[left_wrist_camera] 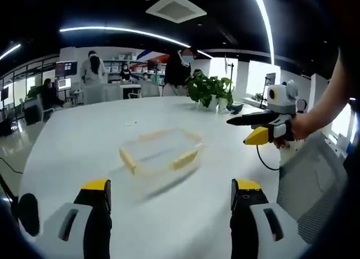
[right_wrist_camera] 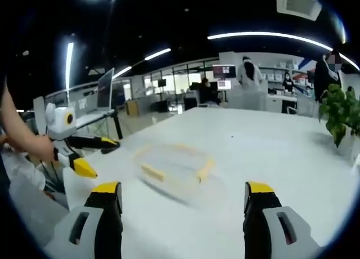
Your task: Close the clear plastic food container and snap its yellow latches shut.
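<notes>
A clear rectangular food container [left_wrist_camera: 160, 152] with yellow latches [left_wrist_camera: 184, 159] along its sides rests in the middle of a white table [left_wrist_camera: 79, 135]. It is blurred, so whether its lid is seated is unclear. My left gripper [left_wrist_camera: 171, 194] is open just short of it, nothing between the jaws. My right gripper [left_wrist_camera: 252, 128] comes in from the right, held by a hand, jaws apart. In the right gripper view the container [right_wrist_camera: 171, 164] lies ahead of my open right gripper [right_wrist_camera: 183, 197], and the left gripper [right_wrist_camera: 93, 155] hangs at the left over the table edge.
A potted plant [left_wrist_camera: 209, 90] stands at the table's far side and also shows as the plant [right_wrist_camera: 340, 115] at the right. Several people and desks are in the background. A laptop [right_wrist_camera: 105, 87] sits on a stand beyond the table edge.
</notes>
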`<act>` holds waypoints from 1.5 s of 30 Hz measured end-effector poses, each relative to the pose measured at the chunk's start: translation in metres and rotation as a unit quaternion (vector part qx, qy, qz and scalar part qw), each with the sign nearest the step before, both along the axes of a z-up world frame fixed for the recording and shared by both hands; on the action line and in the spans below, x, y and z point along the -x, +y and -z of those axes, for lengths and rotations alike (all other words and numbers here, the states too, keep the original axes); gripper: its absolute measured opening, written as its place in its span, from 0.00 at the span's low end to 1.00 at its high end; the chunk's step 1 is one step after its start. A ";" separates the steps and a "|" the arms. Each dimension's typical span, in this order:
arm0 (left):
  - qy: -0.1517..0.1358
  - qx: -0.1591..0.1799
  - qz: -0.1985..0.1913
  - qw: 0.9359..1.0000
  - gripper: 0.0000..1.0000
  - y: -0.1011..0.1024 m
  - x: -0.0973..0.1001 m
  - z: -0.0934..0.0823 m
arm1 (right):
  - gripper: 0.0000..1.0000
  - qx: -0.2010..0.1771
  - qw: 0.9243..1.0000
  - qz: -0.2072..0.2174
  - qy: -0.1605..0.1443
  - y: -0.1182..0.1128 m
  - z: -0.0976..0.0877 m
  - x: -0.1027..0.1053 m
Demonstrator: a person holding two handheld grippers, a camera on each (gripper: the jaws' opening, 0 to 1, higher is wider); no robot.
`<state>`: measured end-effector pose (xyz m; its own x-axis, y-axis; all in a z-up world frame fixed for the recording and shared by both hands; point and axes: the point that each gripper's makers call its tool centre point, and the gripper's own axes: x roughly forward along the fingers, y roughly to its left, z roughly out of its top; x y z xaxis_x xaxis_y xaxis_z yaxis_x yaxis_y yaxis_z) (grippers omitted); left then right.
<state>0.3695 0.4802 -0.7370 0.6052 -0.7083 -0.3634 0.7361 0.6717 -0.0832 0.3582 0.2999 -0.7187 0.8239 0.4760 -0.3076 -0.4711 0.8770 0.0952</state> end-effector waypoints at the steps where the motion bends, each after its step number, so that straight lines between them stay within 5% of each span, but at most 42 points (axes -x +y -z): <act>1: 0.002 0.004 -0.003 1.000 0.88 0.001 0.001 0.000 | 0.90 -0.002 1.000 0.001 0.000 0.000 -0.001 0.002; 45: -0.006 0.027 -0.057 0.998 0.87 0.009 0.050 -0.020 | 0.88 -0.041 0.999 0.032 -0.014 -0.026 -0.024 0.048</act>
